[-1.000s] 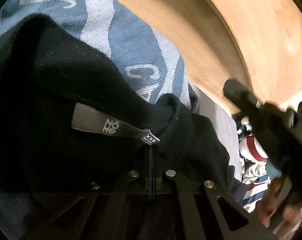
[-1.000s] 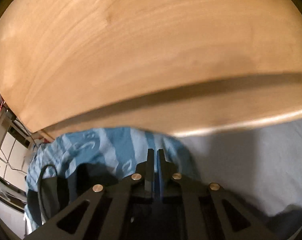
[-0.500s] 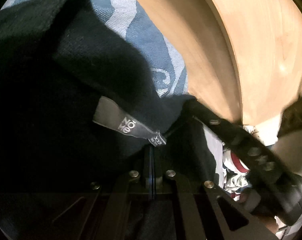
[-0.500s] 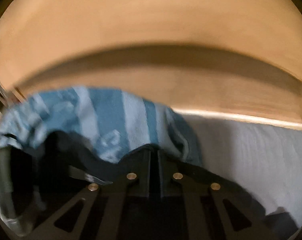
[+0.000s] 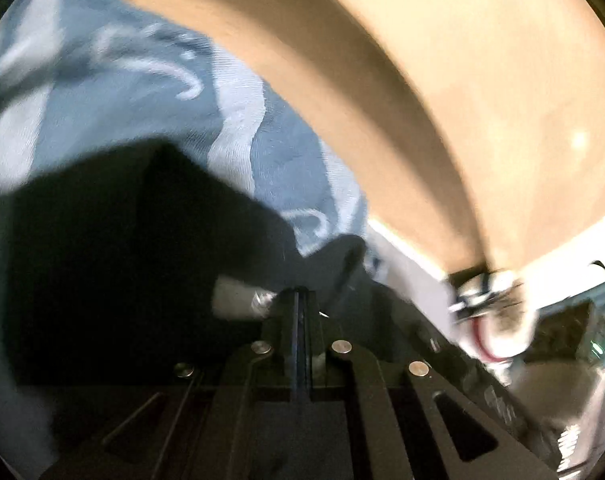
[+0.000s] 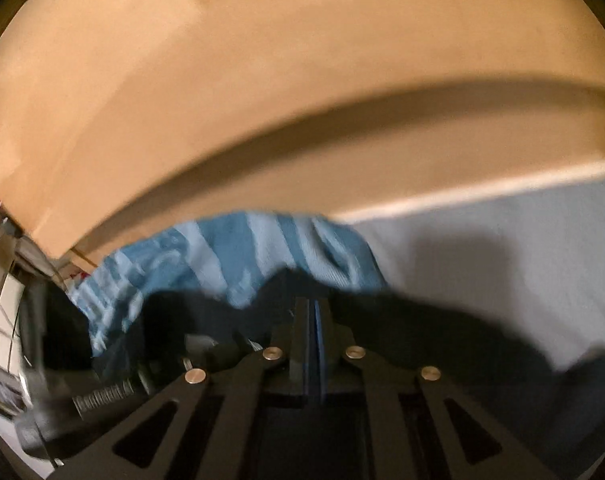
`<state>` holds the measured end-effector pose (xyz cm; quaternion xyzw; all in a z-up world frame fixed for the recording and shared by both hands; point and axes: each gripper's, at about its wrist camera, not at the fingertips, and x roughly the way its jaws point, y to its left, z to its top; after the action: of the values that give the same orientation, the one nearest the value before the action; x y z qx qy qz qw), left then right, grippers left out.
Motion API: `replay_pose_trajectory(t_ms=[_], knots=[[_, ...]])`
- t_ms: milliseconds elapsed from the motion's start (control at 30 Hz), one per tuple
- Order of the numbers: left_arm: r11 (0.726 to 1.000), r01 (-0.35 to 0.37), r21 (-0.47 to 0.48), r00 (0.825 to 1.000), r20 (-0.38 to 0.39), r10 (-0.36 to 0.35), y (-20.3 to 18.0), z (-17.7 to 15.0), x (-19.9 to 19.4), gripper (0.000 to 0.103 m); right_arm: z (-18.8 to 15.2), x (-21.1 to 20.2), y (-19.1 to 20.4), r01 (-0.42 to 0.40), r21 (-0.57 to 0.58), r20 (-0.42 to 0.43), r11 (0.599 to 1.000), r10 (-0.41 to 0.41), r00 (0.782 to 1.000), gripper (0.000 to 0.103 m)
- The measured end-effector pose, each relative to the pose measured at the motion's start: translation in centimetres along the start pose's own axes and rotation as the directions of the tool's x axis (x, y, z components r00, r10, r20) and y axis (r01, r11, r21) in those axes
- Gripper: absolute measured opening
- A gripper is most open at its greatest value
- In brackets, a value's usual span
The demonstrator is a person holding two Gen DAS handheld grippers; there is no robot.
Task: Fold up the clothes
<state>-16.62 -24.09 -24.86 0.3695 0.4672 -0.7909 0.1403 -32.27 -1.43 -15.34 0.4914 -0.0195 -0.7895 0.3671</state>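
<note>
Left gripper (image 5: 301,294): jaws pressed together, pinching the black garment (image 5: 114,260) by its edge beside the pale label (image 5: 238,300). The garment hangs leftward from both grippers, over the blue patterned cloth (image 5: 142,92). Right gripper (image 6: 312,306): jaws nearly together, apparently pinching the same dark edge, though blur obscures the contact. Wooden board (image 6: 262,80) behind. The garment's lower part is cut off.
</note>
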Motion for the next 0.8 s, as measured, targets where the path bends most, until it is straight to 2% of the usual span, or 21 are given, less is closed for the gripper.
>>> replay_pose_trajectory(t_ms=[67, 100, 167, 200, 233, 300, 333, 433, 467, 533, 600, 667, 700, 733, 800], knots=[[0.998, -0.061, 0.008, 0.998, -0.034, 0.061, 0.1, 1.2, 1.5, 0.002, -0.8, 1.7, 0.2, -0.024, 0.044, -0.013, 0.999, 0.025, 1.0, 0.009], [0.998, -0.058, -0.021, 0.998, -0.013, 0.058, 0.4, 1.6, 1.3, 0.002, -1.2, 1.8, 0.0, -0.026, 0.059, -0.016, 0.998, 0.027, 1.0, 0.01], [0.995, -0.069, -0.072, 0.988, 0.13, 0.078, 0.8, 1.8, -0.8, 0.002, -1.7, 1.4, -0.3, -0.022, 0.049, -0.03, 0.999, 0.024, 0.999, 0.016], [0.993, -0.093, -0.078, 0.973, 0.202, 0.107, 0.9, 1.7, -2.1, 0.002, -1.9, 1.1, -0.5, -0.015, 0.04, -0.038, 0.999, 0.017, 0.999, 0.017], [0.992, -0.094, -0.08, 0.965, 0.236, 0.111, 1.1, 1.6, -3.0, 0.002, -2.1, 1.2, -0.3, -0.008, 0.033, -0.043, 0.999, 0.009, 0.999, 0.019], [0.997, 0.012, -0.081, 0.987, 0.162, 0.002, 1.5, 1.4, -3.2, 0.002, -2.9, 3.1, 1.7, 0.011, 0.031, -0.041, 0.999, -0.009, 0.999, 0.021], [0.996, 0.051, -0.075, 0.991, 0.13, -0.041, 1.5, 1.2, -3.3, 0.002, -3.2, 3.0, 1.9, 0.01, 0.041, -0.033, 0.999, -0.009, 0.999, 0.025], [0.997, 0.08, -0.006, 0.994, 0.07, -0.079, 0.3, -0.2, -3.3, 0.002, -4.1, 1.5, 1.4, 0.0, 0.086, -0.001, 0.996, 0.0, 1.0, 0.029], [0.998, 0.063, 0.011, 0.996, 0.062, -0.064, 0.1, -0.4, -3.0, 0.002, -4.5, 0.6, 0.8, -0.004, 0.115, 0.012, 0.993, 0.003, 1.0, 0.029], [0.996, -0.084, 0.01, 0.99, 0.113, 0.082, 0.4, 0.1, -2.6, 0.002, -5.9, -0.7, -0.6, -0.031, 0.21, 0.049, 0.977, 0.021, 0.999, 0.031], [0.997, -0.046, -0.057, 0.991, 0.127, 0.053, 1.2, 0.3, -3.3, 0.002, -7.6, -3.0, -2.9, -0.066, 0.313, 0.105, 0.948, 0.035, 0.994, 0.031], [0.992, -0.007, -0.125, 0.99, 0.142, 0.024, 1.9, 0.5, -4.0, 0.002, -9.3, -5.2, -5.1, -0.06, 0.407, 0.164, 0.912, -0.008, 0.986, 0.04], [0.991, 0.031, -0.129, 0.99, 0.14, -0.013, 1.8, 0.3, -4.4, 0.002, -10.0, -6.8, -6.4, -0.034, 0.448, 0.186, 0.893, -0.056, 0.981, 0.042], [0.992, 0.098, -0.073, 0.989, 0.114, -0.09, 0.6, -0.7, -5.0, 0.002, -10.7, -8.4, -7.7, -0.009, 0.489, 0.206, 0.872, -0.105, 0.973, 0.048], [0.984, 0.167, 0.055, 0.985, 0.03, -0.169, -2.7, -3.0, -5.0, 0.002, -12.2, -11.7, -10.5, 0.038, 0.577, 0.235, 0.816, -0.211, 0.949, 0.055]])
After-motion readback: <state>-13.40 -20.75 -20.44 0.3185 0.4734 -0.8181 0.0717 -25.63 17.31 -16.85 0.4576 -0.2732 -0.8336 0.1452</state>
